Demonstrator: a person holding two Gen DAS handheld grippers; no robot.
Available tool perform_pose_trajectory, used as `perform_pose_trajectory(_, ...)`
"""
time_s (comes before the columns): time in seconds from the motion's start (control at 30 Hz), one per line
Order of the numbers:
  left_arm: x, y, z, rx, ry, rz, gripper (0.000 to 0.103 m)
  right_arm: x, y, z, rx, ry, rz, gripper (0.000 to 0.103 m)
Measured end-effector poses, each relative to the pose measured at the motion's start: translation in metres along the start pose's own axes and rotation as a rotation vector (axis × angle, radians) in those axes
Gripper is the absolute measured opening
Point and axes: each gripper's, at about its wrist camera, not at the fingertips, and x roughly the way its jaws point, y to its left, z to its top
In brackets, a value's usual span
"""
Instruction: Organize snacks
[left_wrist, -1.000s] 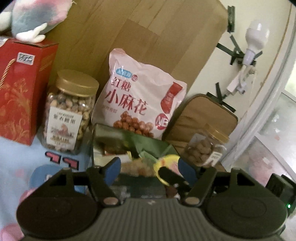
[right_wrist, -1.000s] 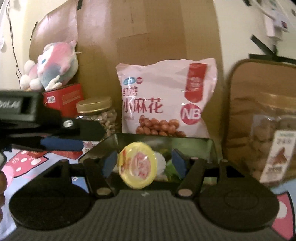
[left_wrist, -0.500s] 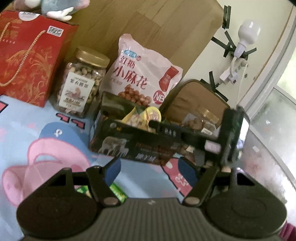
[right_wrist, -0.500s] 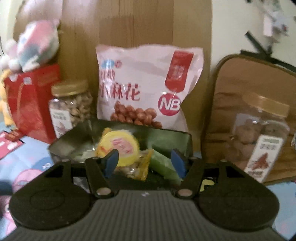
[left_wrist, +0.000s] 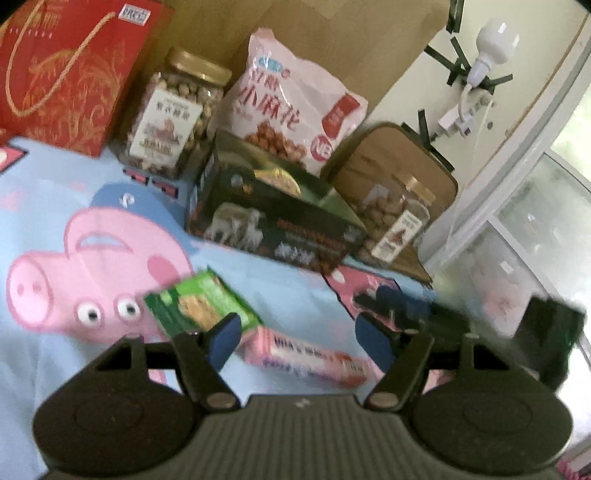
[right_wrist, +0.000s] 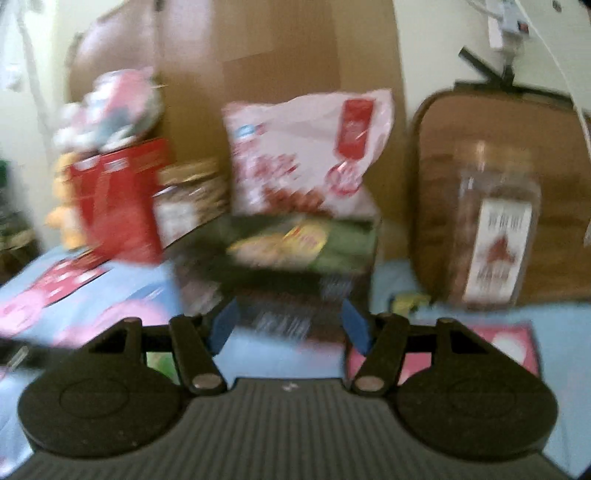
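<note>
Both jaws wide, empty: left gripper (left_wrist: 297, 341) may nudge the pink packet (left_wrist: 308, 356) at six o'clock, seemingly askew.

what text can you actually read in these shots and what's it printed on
"小麻花": big red characters on the pink snack bag
"NB": red circle on the same bag, partly hidden behind the dark snack box
Blurred, unreadable: label of the left nut jar, label of the right nut jar, white sticker on the red gift bag, box front, green packet, pink packet
Right wrist view: all too blurred
</note>
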Motion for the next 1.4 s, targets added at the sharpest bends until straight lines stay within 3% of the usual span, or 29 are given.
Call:
perform_pose_trajectory(0.1,-0.001,0.000,-0.010,-0.007,0.024,-0.013,0.070,-0.015,0.016,-0.033,-0.092,0.060,0.074,0.066)
perform_pose_trajectory(0.17,-0.001,0.001,-0.016,-0.017,0.038,-0.018,0.070,-0.011,0.032,-0.052,-0.210,0.105,0.034,0.065)
perform_pose_trajectory(0.2,-0.002,0.001,-0.019,-0.022,0.044,-0.017,0.070,-0.008,0.038,-0.058,-0.247,0.129,0.019,0.058)
perform_pose_trajectory(0.23,-0.004,0.002,-0.022,-0.024,0.047,-0.016,0.070,-0.012,0.042,-0.062,-0.243,0.106,0.019,0.045)
perform_pose_trajectory(0.33,-0.016,0.006,-0.030,-0.021,0.041,-0.005,0.070,-0.023,0.056,-0.064,-0.267,0.112,0.098,0.031)
perform_pose_trajectory(0.4,-0.026,0.011,-0.034,-0.025,0.034,0.006,0.071,-0.032,0.066,-0.070,-0.307,0.105,0.139,0.027)
perform_pose_trajectory(0.47,-0.035,0.019,-0.037,-0.034,0.025,0.016,0.075,-0.042,0.074,-0.078,-0.347,0.098,0.187,0.026)
perform_pose_trajectory(0.63,-0.043,0.034,-0.045,-0.058,0.029,0.020,0.076,-0.070,0.083,-0.089,-0.418,0.066,0.364,0.026)
perform_pose_trajectory(0.7,-0.041,0.036,-0.047,-0.063,0.035,0.021,0.076,-0.068,0.088,-0.090,-0.436,0.075,0.347,0.026)
perform_pose_trajectory(0.77,-0.038,0.036,-0.048,-0.068,0.040,0.020,0.076,-0.059,0.090,-0.091,-0.444,0.075,0.273,0.027)
perform_pose_trajectory(0.83,-0.037,0.036,-0.048,-0.064,0.043,0.021,0.076,-0.050,0.084,-0.088,-0.392,0.056,0.182,0.033)
perform_pose_trajectory(0.9,-0.036,0.036,-0.048,-0.061,0.044,0.021,0.076,-0.043,0.074,-0.081,-0.302,0.061,0.146,0.033)
perform_pose_trajectory(1.07,-0.032,0.039,-0.049,-0.072,0.052,0.016,0.076,-0.042,0.055,-0.076,-0.168,0.058,0.143,0.038)
perform_pose_trajectory(1.4,-0.030,0.037,-0.049,-0.060,0.053,0.013,0.078,-0.043,0.056,-0.080,-0.169,0.074,0.143,0.044)
